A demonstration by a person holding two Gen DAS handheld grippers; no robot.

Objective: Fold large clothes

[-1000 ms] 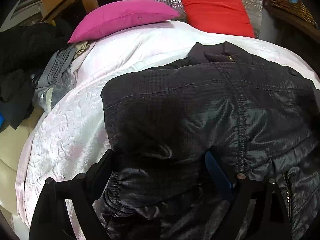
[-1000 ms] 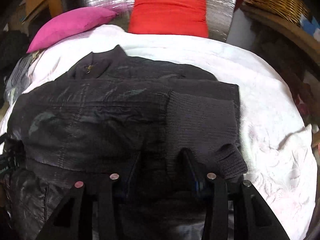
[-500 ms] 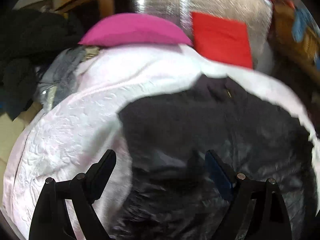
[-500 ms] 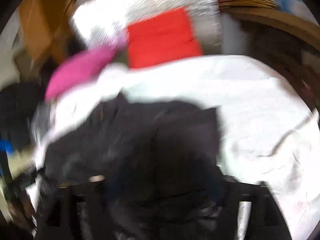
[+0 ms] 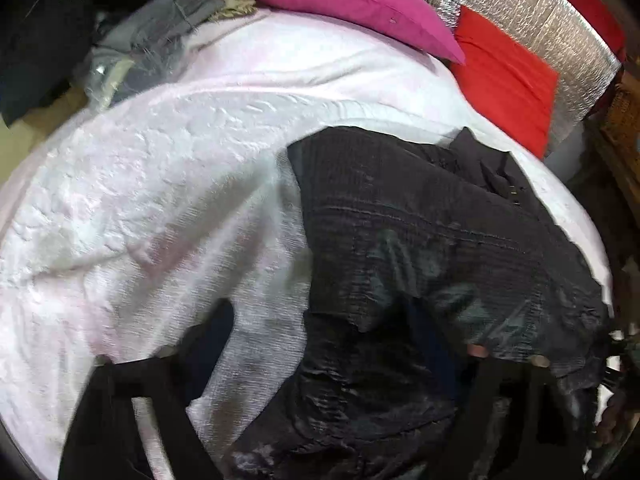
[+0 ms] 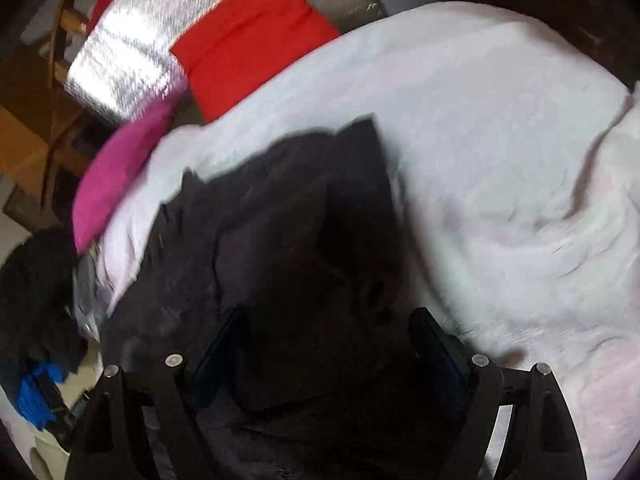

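Both sets of jaws have just been closing. On the left gripper [image 5: 320,344] they stand around the black jacket's [image 5: 432,240] edge; grip unclear. On the right gripper [image 6: 324,340] they gape over bunched dark cloth, not pinching. That jacket sprawls on the white bedspread [image 5: 160,200], below the pink pillow [image 5: 344,0] and red cushion [image 5: 508,76].

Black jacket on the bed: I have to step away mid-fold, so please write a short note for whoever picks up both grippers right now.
Left gripper: jaws have just been closing around the near edge of the jacket; one pad is not yet on the fabric.
Right gripper: jaws wide, just closed a little, jacket fabric between them; blur hides any grip.
Jacket lies on the white blanket, collar at the far end.
Done: jacket laid out.
Left: probably grip the near end with both and fold it toward the collar.
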